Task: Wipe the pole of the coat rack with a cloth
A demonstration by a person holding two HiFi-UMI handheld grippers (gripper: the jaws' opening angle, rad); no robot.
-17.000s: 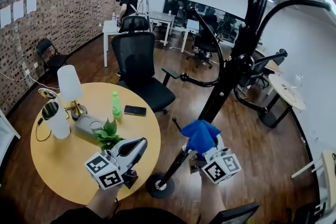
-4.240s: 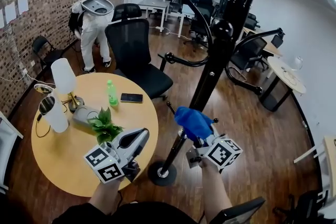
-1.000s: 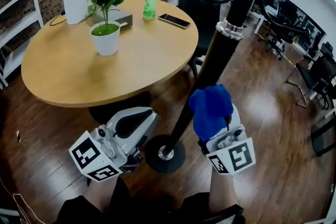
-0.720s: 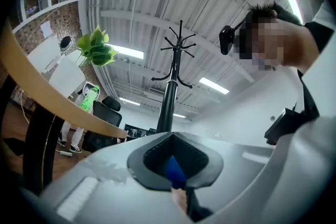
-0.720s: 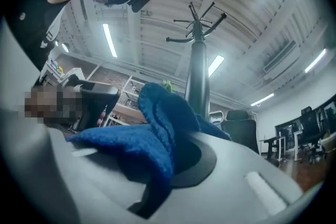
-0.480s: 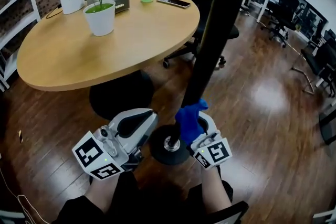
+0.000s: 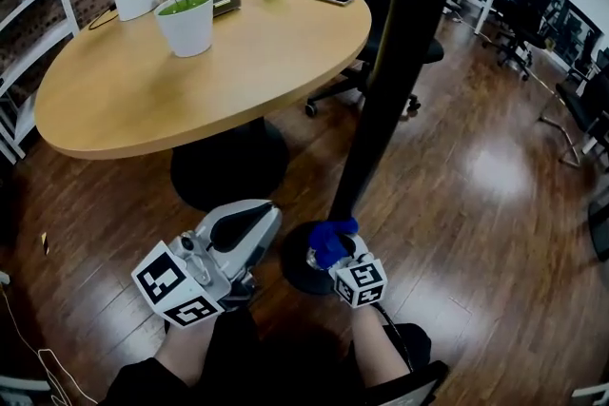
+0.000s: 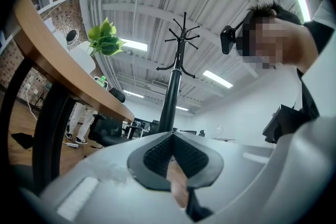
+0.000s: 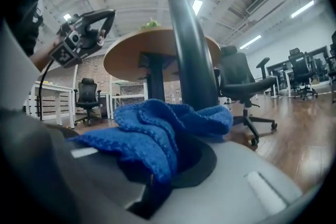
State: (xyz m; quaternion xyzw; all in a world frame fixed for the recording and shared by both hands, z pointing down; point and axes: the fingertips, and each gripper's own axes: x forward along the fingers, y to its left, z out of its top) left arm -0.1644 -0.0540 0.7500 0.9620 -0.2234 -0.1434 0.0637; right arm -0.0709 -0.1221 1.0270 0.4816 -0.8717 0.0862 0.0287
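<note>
Right tongs are clamping the cloth against the pole, low near the base. Left tongs are sitting clenched and empty beside it.

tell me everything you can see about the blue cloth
The blue cloth looks like a knitted, textured fabric bunched into soft folds. The right gripper has its jaws shut on it, and the loose part spills over the jaw tops. It sits low down and appears pressed against the foot of the coat rack's black pole, just above the round base on the wooden floor.
</note>
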